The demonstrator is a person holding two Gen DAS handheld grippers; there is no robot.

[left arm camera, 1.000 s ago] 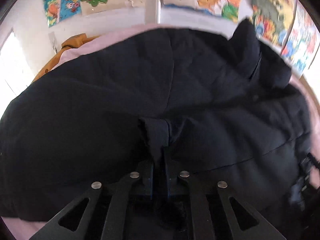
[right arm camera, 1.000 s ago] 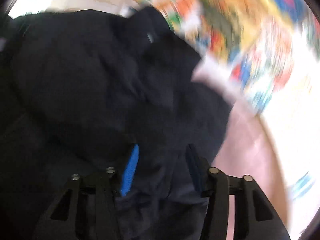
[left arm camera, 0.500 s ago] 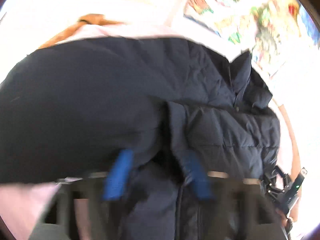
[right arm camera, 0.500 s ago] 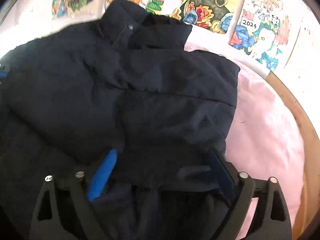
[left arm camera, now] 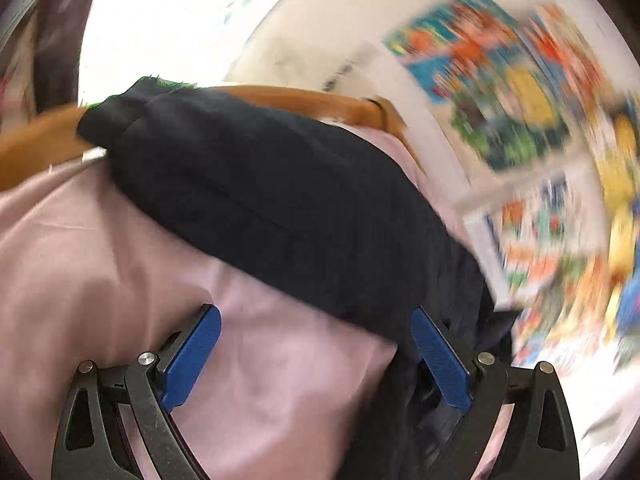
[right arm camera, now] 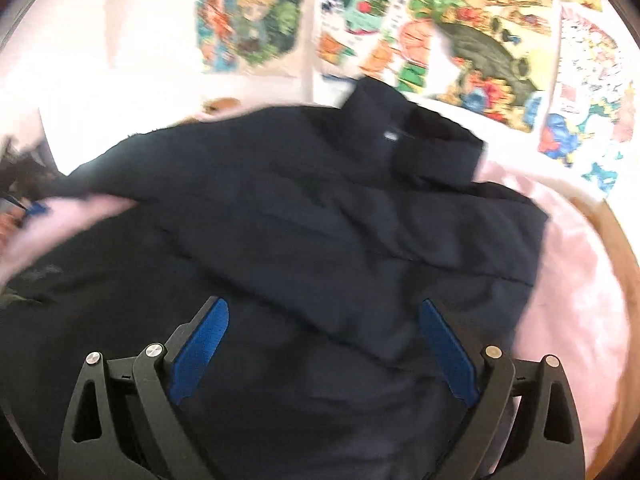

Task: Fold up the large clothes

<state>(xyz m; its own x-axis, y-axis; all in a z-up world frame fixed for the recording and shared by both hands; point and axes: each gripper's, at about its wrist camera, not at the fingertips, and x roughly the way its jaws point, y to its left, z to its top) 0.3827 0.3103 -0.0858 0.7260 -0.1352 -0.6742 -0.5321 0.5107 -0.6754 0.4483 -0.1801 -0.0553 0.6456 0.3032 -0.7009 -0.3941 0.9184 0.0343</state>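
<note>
Both views are motion-blurred, the left wrist view most strongly: the coloured drawings [left arm camera: 516,92] on the wall are smeared beyond reading, and a window area at top is blown out to white. The lower hem of the dark jacket [right arm camera: 304,240] is cut off by the frame edge and by the gripper body in the right wrist view.

Left gripper [left arm camera: 316,354]: its jaws have just been opening and stand wide apart, blue pads [left arm camera: 192,354] showing, nothing between them but the pink sheet [left arm camera: 100,264] beneath. The jacket [left arm camera: 280,200] lies ahead of and to the right of the fingers; a dark fold passes just behind the right-hand finger, and contact there cannot be told.

Right gripper [right arm camera: 322,348]: its jaws have likewise just been opening and are spread wide above the jacket, gripping nothing. The fabric lies under and beyond both fingers.

The right wrist view alone shows the garment whole: collar [right arm camera: 416,128] toward the wall, body folded in layers, pink sheet [right arm camera: 576,264] exposed at right, and a blurred blue shape at far left, possibly the other gripper. The left wrist view alone shows a wooden bed frame [left arm camera: 316,102] behind a long dark part of the jacket.
</note>
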